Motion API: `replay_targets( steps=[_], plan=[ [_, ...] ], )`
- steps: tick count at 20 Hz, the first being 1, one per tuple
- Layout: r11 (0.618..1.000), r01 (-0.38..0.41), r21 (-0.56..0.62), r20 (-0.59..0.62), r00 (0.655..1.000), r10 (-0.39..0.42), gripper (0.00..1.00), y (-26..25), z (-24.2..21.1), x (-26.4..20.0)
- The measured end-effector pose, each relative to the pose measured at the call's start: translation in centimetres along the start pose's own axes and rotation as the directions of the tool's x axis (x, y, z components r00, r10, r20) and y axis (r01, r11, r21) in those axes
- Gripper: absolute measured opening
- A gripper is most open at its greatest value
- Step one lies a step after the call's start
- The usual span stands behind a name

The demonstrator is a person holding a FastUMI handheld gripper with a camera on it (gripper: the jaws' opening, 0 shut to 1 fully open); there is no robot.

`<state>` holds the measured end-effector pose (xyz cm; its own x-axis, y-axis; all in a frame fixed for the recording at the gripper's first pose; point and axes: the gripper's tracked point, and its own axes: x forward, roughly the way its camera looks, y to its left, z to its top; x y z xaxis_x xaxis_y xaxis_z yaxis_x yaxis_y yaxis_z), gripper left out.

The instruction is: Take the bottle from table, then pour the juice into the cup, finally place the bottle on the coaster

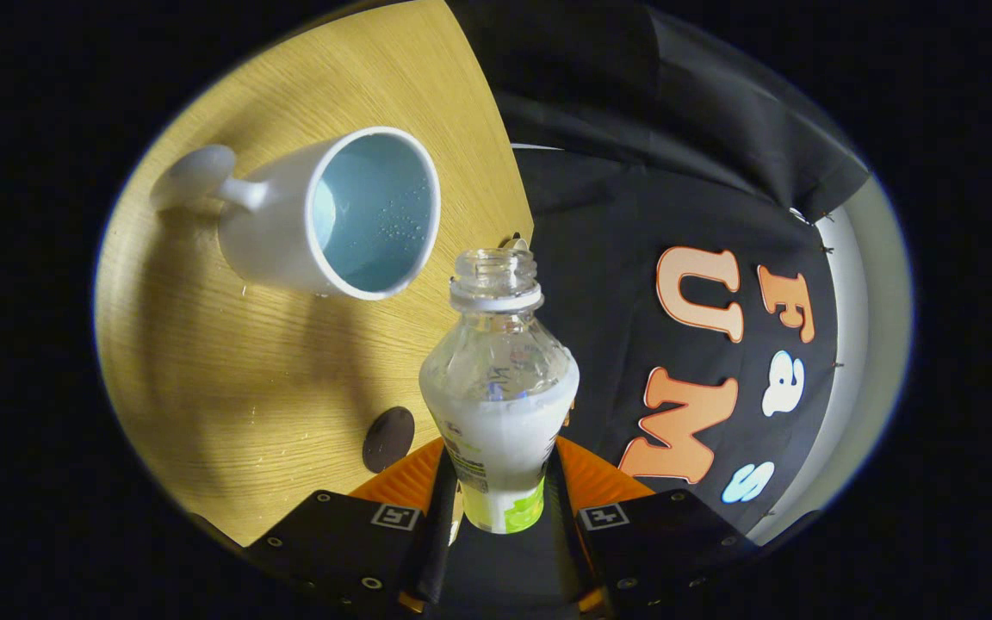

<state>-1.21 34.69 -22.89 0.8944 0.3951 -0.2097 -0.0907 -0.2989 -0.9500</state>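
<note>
Right up close at the bottom of the frame, the gripper (pixel 500 508) has its two fingers clamped on the lower body of the bottle (pixel 499 405), one finger on each side, so it's a solid grasp. The bottle sits dead center, clear plastic with no cap on, and its open mouth points toward the upper middle of the frame. There's milky white juice in the lower part, and the top half looks clear with some droplets stuck inside. A label with a bit of green wraps the bottom where the fingers pinch it.

Upper left of the frame is the cup (pixel 332 215), a white mug with a pale blue inside, handle sticking out to the left. It stands on the wooden table (pixel 229 379), and its rim is just left of the bottle's mouth, not touching. Can't tell if anything is in it, just a few specks on the inner wall.

Lower left of center, near the left finger, a small dark round coaster (pixel 388 439) lies flat on the table.
</note>
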Motion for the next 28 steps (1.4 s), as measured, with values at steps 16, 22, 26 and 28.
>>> replay_targets(
  steps=[16, 22, 26, 28],
  plan=[
    [0.99, 0.024, -0.141, 0.053, 0.998, -0.017, 0.52, -1.6, -0.3, 1.1],
    [0.98, 0.037, -0.196, 0.063, 0.998, -0.025, 0.52, -2.3, -0.5, 1.3],
    [0.976, 0.042, -0.216, 0.068, 0.997, -0.028, 0.52, -2.7, -0.5, 1.4],
    [0.974, 0.04, -0.223, 0.071, 0.997, -0.024, 0.52, -2.9, -0.6, 1.4]
  ],
)
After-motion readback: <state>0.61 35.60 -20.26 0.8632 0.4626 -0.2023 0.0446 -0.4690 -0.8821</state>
